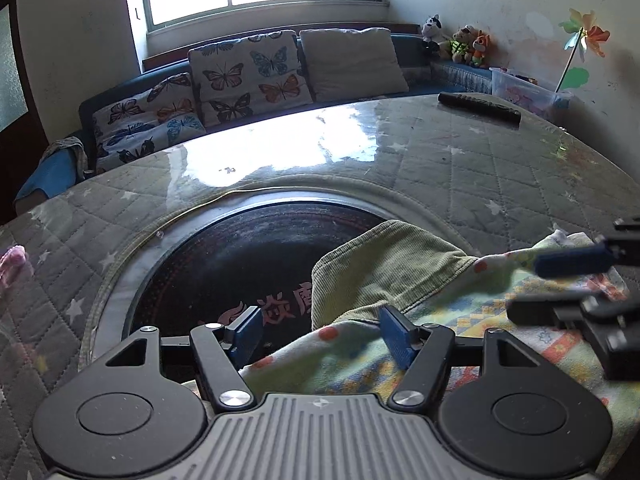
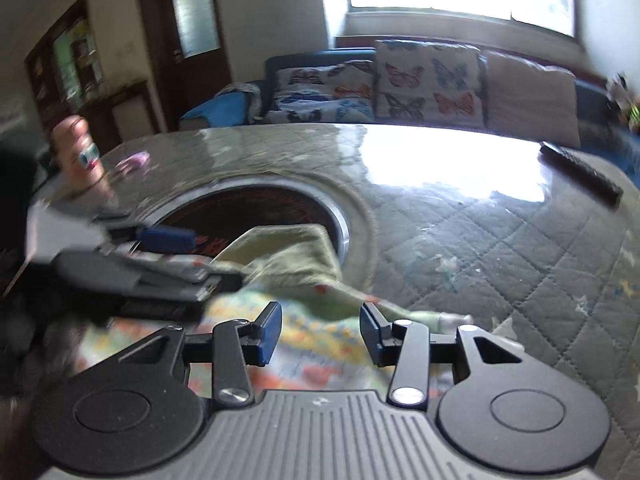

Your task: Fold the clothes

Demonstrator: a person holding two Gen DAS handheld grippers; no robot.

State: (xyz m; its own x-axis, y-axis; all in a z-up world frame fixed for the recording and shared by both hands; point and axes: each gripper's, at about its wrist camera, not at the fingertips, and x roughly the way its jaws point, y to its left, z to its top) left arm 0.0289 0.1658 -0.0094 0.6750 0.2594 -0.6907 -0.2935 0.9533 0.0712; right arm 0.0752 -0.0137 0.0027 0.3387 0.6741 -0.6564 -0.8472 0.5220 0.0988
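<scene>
A small garment (image 1: 400,268) with an olive-green outside and a colourful patterned lining lies on the quilted table (image 1: 460,168), partly over a dark round inset (image 1: 240,256). My left gripper (image 1: 320,332) is open, its blue pads either side of the garment's near edge. My right gripper (image 1: 560,284) shows at the right of the left wrist view, over the cloth. In the right wrist view the garment (image 2: 296,248) lies ahead and under my open right gripper (image 2: 320,334). The left gripper (image 2: 192,260) reaches in from the left, blurred.
A black remote control (image 1: 480,106) lies at the table's far right. A sofa with butterfly cushions (image 1: 248,72) stands behind, under a window. Soft toys (image 1: 464,42) and a plastic box (image 1: 524,90) sit at the back right. A pink item (image 1: 12,260) lies at the table's left.
</scene>
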